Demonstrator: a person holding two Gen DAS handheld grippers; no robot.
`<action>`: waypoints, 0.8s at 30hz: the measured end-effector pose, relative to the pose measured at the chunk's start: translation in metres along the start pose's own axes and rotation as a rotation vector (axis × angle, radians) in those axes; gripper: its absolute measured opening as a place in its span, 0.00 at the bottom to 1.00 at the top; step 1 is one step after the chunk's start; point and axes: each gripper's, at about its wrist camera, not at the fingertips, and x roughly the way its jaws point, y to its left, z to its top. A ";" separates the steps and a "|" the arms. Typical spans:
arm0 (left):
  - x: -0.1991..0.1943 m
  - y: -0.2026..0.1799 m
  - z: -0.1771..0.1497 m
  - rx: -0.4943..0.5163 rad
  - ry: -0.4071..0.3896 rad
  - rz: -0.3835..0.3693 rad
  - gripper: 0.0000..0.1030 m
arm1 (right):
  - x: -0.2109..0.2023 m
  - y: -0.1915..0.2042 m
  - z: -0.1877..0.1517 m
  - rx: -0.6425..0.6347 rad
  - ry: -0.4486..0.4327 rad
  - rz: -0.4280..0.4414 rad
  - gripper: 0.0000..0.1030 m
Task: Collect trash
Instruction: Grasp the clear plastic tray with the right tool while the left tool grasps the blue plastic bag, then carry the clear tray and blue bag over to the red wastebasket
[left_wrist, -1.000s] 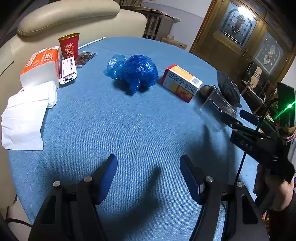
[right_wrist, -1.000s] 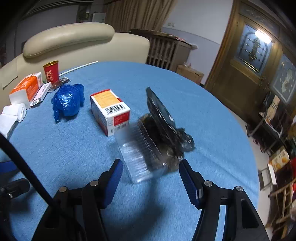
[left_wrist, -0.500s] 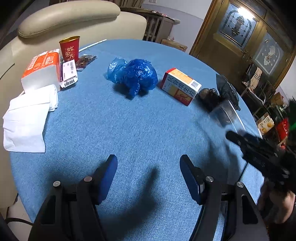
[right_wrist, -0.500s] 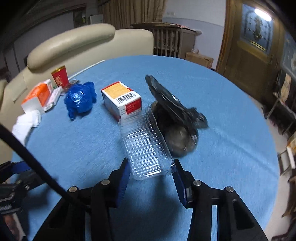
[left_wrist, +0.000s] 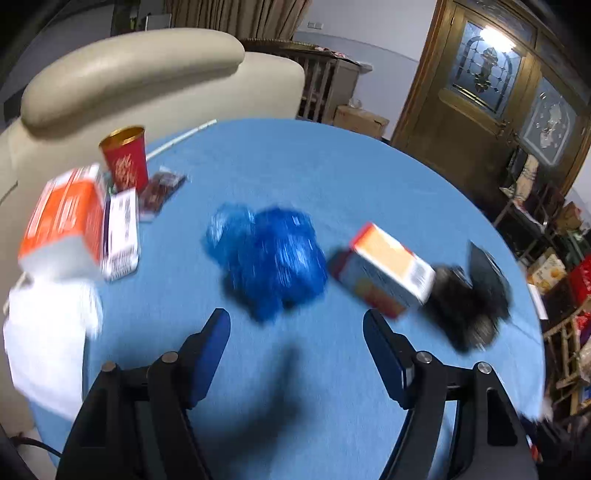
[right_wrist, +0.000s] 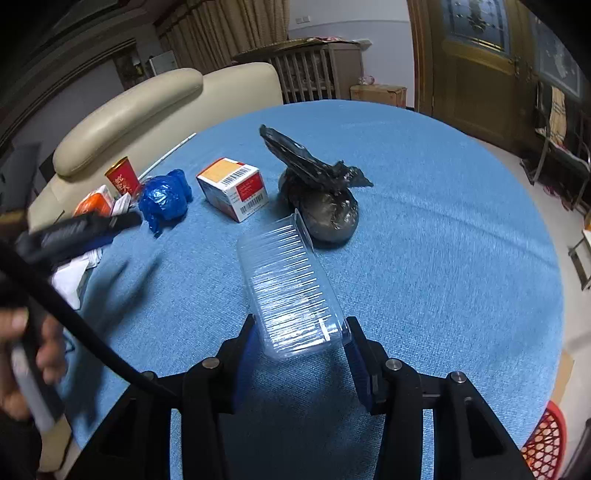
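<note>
Your right gripper (right_wrist: 299, 343) has just closed on the near end of the clear plastic tray (right_wrist: 288, 284), which sits on the blue table (right_wrist: 443, 240); squeeze harder and the thin walls may buckle and slip free. Your left gripper (left_wrist: 295, 347) has just opened wider, empty, near what looks through blur like a blue bag (left_wrist: 269, 258).
</note>
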 end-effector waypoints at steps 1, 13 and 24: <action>0.007 0.000 0.006 -0.001 -0.001 0.019 0.73 | 0.000 -0.001 0.000 0.003 -0.002 0.003 0.47; 0.064 0.002 0.031 0.012 0.046 0.056 0.74 | -0.003 -0.005 -0.002 0.044 -0.003 0.042 0.47; 0.043 0.001 0.017 0.073 0.018 -0.005 0.57 | -0.011 -0.004 -0.004 0.055 -0.019 0.038 0.47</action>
